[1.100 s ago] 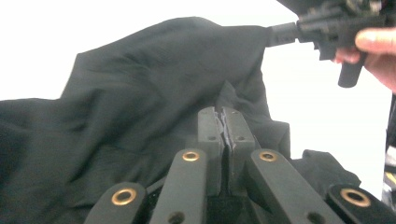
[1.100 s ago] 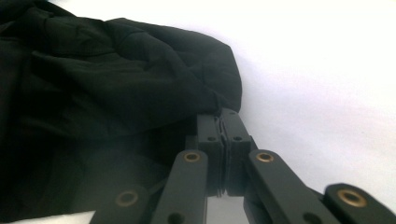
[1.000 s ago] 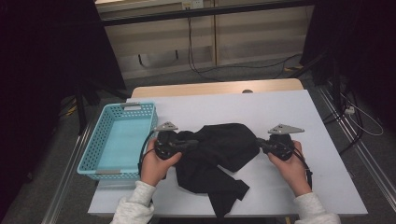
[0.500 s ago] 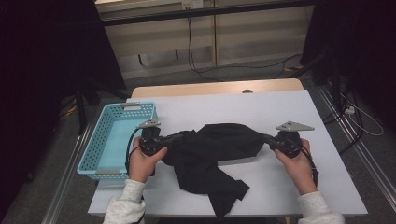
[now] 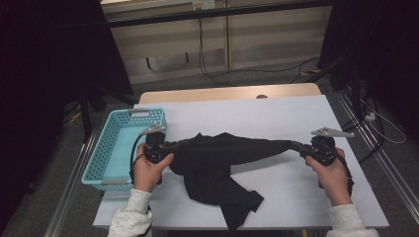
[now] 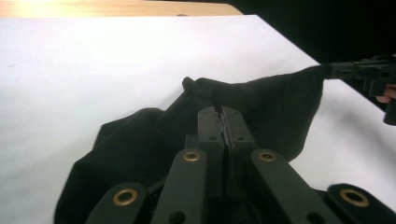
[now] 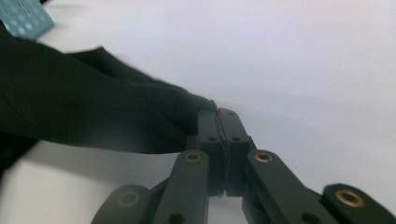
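Note:
A black cloth [image 5: 222,163] is stretched across the white table [image 5: 276,113] between both hands, its lower part hanging loose toward the front edge. My left gripper [image 5: 174,146] is shut on the cloth's left end; in the left gripper view the jaws [image 6: 221,112] pinch a fold of black cloth [image 6: 261,102]. My right gripper [image 5: 296,146] is shut on the right end, pulled out into a thin point. In the right gripper view its closed jaws [image 7: 217,113] clamp the edge of the cloth [image 7: 84,102].
A light blue plastic basket [image 5: 106,153] stands at the table's left edge, close to my left hand. Bare white tabletop lies behind the cloth. A wooden strip [image 5: 227,93] runs along the far edge. Cables lie on the floor beyond.
Both hands have moved apart, the right one farther right and the left toward the basket. The cloth went from a bunched heap to a taut band between the grippers.

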A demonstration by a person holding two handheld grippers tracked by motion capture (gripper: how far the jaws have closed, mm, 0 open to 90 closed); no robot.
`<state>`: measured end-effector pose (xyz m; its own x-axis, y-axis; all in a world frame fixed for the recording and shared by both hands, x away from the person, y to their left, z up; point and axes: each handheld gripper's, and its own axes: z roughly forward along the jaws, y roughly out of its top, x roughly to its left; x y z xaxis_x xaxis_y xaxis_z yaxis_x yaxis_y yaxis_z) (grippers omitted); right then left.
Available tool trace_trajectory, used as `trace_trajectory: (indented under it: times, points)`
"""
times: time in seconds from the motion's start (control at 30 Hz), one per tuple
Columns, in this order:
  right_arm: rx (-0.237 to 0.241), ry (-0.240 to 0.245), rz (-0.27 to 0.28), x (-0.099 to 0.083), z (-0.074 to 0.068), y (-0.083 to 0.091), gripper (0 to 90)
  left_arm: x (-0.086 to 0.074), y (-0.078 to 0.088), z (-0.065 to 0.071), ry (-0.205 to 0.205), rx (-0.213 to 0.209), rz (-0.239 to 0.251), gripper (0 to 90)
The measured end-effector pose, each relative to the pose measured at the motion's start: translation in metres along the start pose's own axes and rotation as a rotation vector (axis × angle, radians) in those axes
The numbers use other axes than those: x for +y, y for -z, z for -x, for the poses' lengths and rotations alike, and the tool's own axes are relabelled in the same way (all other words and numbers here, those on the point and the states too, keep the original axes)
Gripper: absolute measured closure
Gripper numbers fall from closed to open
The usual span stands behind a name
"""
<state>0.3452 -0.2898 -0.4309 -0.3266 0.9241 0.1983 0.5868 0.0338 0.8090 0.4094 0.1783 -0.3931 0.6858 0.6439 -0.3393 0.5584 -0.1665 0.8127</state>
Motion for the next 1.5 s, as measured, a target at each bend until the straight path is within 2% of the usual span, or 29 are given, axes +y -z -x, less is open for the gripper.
trace_trajectory:
  times: [0.13, 0.2, 0.3, 0.33, 0.4, 0.43, 0.6, 0.7, 0.8, 0.97, 1.03, 1.17, 1.4, 1.43, 1.5]
  points:
    - [0.003, 0.051, -0.059, -0.004, -0.01, -0.013, 86.1, -0.001, 0.002, -0.005, 0.008, 0.027, -0.009, 87.8]
    - [0.005, 0.065, -0.069, -0.005, -0.013, -0.017, 80.7, -0.002, 0.004, -0.007, 0.01, 0.044, -0.008, 87.8]
    - [0.025, 0.084, -0.085, -0.005, -0.016, -0.019, 65.4, -0.002, 0.006, -0.01, 0.016, 0.045, -0.003, 87.7]
    - [0.026, 0.081, -0.085, -0.004, -0.016, -0.019, 58.6, -0.002, 0.007, -0.011, 0.017, 0.049, -0.004, 87.7]
    - [0.05, 0.044, -0.072, -0.003, -0.015, -0.019, 46.9, -0.003, 0.007, -0.011, 0.021, 0.052, -0.006, 87.7]
    - [0.062, 0.061, -0.058, -0.001, -0.015, -0.017, 45.1, -0.003, 0.007, -0.011, 0.019, 0.051, -0.007, 87.7]
    - [0.085, 0.062, -0.03, 0.0, -0.018, -0.015, 36.8, -0.003, 0.005, -0.009, 0.015, 0.049, -0.012, 87.7]
    - [0.116, 0.111, -0.037, -0.001, -0.024, -0.018, 32.5, -0.003, 0.002, -0.008, 0.008, 0.049, -0.021, 87.7]
    - [0.14, 0.178, -0.057, -0.002, -0.034, -0.022, 30.8, -0.003, 0.0, -0.006, 0.005, 0.049, -0.027, 87.7]
    - [0.159, 0.255, -0.111, -0.01, -0.047, -0.032, 31.6, -0.004, 0.0, -0.007, 0.009, 0.052, -0.027, 87.6]
    - [0.154, 0.278, -0.134, -0.011, -0.052, -0.035, 31.6, -0.004, 0.0, -0.007, 0.012, 0.05, -0.026, 87.6]
    - [0.152, 0.291, -0.12, -0.01, -0.059, -0.037, 34.1, -0.005, -0.001, -0.007, 0.007, 0.049, -0.03, 87.6]
    - [0.139, 0.343, -0.18, -0.015, -0.058, -0.043, 46.9, -0.005, -0.003, -0.008, 0.011, 0.051, -0.033, 87.6]
    - [0.134, 0.353, -0.187, -0.015, -0.058, -0.044, 50.0, -0.005, -0.003, -0.008, 0.007, 0.052, -0.035, 87.6]
    - [0.111, 0.361, -0.197, -0.017, -0.058, -0.045, 62.3, -0.004, -0.003, -0.008, 0.005, 0.052, -0.034, 87.6]
